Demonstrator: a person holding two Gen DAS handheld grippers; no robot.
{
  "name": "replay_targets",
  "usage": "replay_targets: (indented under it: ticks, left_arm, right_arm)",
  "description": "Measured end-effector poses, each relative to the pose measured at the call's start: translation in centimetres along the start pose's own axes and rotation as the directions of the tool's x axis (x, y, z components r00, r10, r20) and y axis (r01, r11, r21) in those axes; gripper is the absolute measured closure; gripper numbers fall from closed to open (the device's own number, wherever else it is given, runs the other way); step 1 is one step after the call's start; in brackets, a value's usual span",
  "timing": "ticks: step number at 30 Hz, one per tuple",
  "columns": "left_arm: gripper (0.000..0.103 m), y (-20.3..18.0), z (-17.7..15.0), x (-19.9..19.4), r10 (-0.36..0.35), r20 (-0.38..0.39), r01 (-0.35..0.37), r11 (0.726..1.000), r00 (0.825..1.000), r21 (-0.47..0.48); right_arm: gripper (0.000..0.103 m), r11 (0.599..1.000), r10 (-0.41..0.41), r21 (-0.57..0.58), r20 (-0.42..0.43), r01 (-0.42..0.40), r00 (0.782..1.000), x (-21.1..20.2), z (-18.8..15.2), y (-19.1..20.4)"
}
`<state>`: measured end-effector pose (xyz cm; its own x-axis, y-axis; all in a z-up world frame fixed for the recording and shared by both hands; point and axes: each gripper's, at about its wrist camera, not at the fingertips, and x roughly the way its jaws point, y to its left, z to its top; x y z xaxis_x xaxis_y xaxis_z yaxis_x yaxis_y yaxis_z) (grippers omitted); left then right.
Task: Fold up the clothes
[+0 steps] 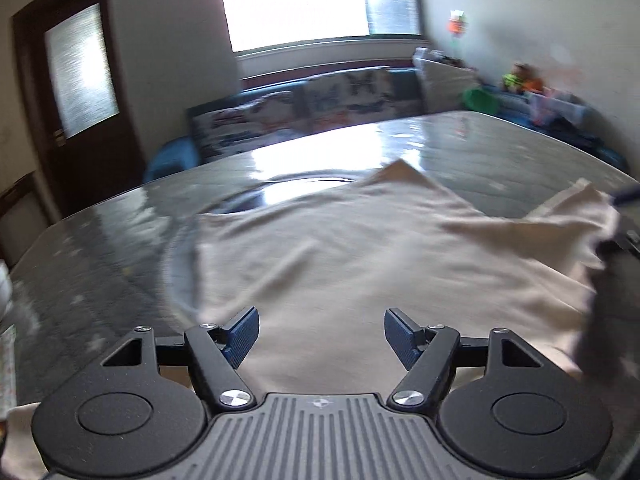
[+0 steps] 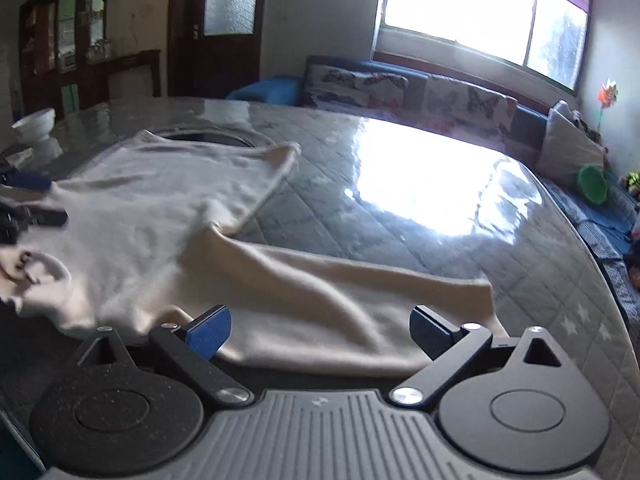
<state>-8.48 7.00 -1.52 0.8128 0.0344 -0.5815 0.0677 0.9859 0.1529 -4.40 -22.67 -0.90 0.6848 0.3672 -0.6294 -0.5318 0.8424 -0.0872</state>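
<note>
In the left wrist view, the left gripper [image 1: 322, 334] is hanging just over a cream shirt [image 1: 360, 264], and its two blue pads [image 1: 245, 332] are standing wide apart with nothing between them. The shirt is lying spread out on the shiny table [image 1: 120, 232], with one pointed part sticking up toward the far side. The picture is smeared, so it is hard to say for sure which part of the shirt that is, but it is probably a sleeve. At the right edge, a bit of the other tool is peeking in beside a lifted bit of cloth. In the right wrist view, the right gripper [image 2: 320, 330] is sitting low over the near edge of the same shirt [image 2: 160, 216], and its jaws are also wide apart and gripping nothing. One long sleeve [image 2: 360, 280] is stretching out across the table [image 2: 560, 280] to the right, and the neck hole is showing at the far end. A white bowl [image 2: 36, 122] is sitting far off on the left. It looks like the shirt is being laid flat, and the folding is only starting. Next, each claw needs to come down on an edge of the cloth, pinch it, and carry it over the middle.
</note>
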Motion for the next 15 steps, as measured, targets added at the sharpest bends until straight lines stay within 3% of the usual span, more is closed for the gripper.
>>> replay_targets:
  ticks: [7,11,15]
  left_arm:
    - [0.030,-2.2,-1.4,-0.5,-0.044,-0.019,0.046,0.994,0.999,0.100]
    - [0.028,-1.9,-1.9,-1.0,-0.049,-0.029,0.052,0.992,0.998,0.116]
    - [0.027,-1.6,-1.5,-1.3,-0.055,-0.028,0.058,0.989,0.998,0.134]
  right_arm:
    - [0.005,0.991,0.094,-0.096,-0.030,-0.096,0.995,1.6,1.2,3.5]
    - [0.004,0.980,0.075,-0.179,-0.082,-0.089,0.994,1.0,-0.3,4.4]
    - [0.004,0.986,0.046,-0.152,-0.103,-0.062,0.994,-0.4,-1.4,3.1]
